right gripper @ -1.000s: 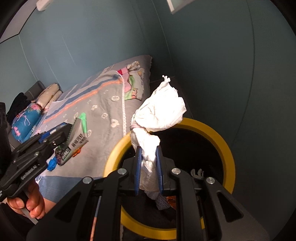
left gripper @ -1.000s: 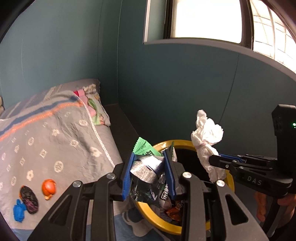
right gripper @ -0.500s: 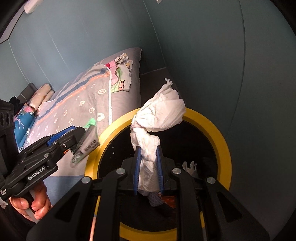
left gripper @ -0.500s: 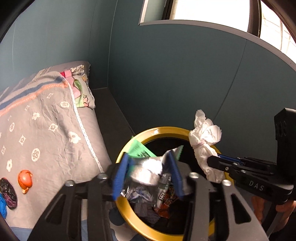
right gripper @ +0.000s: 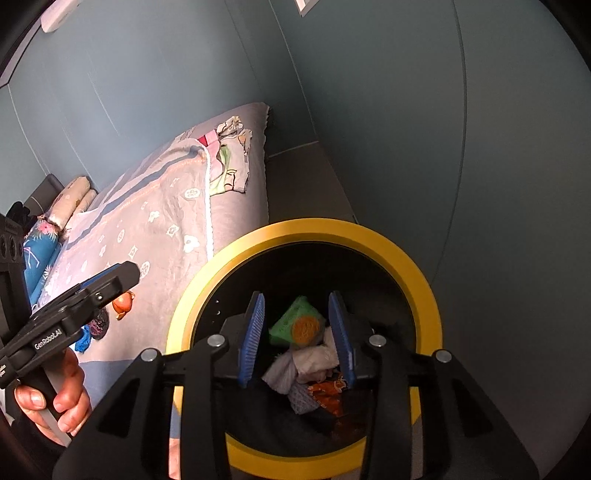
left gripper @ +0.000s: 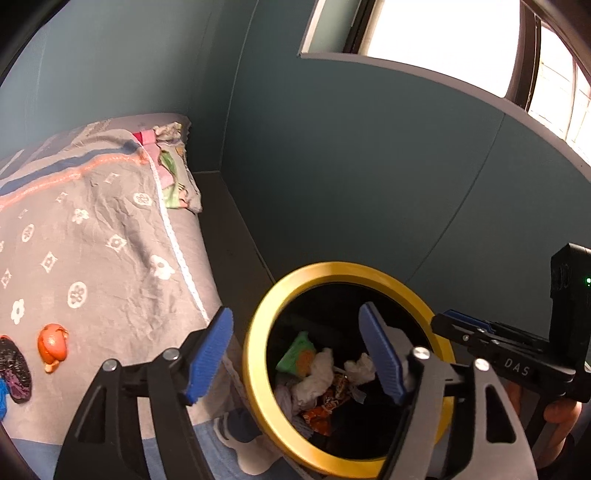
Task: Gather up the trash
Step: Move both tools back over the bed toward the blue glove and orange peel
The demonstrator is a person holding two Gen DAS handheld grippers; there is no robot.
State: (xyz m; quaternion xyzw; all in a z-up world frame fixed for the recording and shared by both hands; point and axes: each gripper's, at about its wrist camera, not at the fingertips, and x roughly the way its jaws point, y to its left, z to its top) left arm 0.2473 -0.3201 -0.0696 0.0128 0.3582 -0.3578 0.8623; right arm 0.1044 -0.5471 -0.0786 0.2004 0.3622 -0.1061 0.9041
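Note:
A black bin with a yellow rim [left gripper: 258, 325] [right gripper: 424, 280] stands beside the bed, and both grippers hang over its mouth. At its bottom lie a green wrapper [left gripper: 297, 352] [right gripper: 286, 326], white crumpled tissue [left gripper: 319, 373] [right gripper: 314, 360] and orange wrappers [left gripper: 319, 413] [right gripper: 328, 393]. My left gripper [left gripper: 295, 356] has its jaws opening wide, with nothing between the blue pads. My right gripper [right gripper: 297, 338] is also opening, and its pads hold nothing. On the bed's cover lie an orange peel [left gripper: 53, 345] [right gripper: 123, 302], a dark wrapper [left gripper: 14, 369] and a blue scrap [right gripper: 83, 341].
The bed with a grey patterned cover [left gripper: 92, 236] [right gripper: 162, 229] fills the left. Folded clothes [left gripper: 170, 170] [right gripper: 229, 162] lie at its far end. Teal walls close in behind and to the right of the bin. A window [left gripper: 443, 33] is above. A hand [right gripper: 55, 402] grips the left handle.
Both grippers have let go: the wrappers left the left jaws and the white tissue bundle left the right jaws, all now in the bin. The left gripper sank toward the bin.

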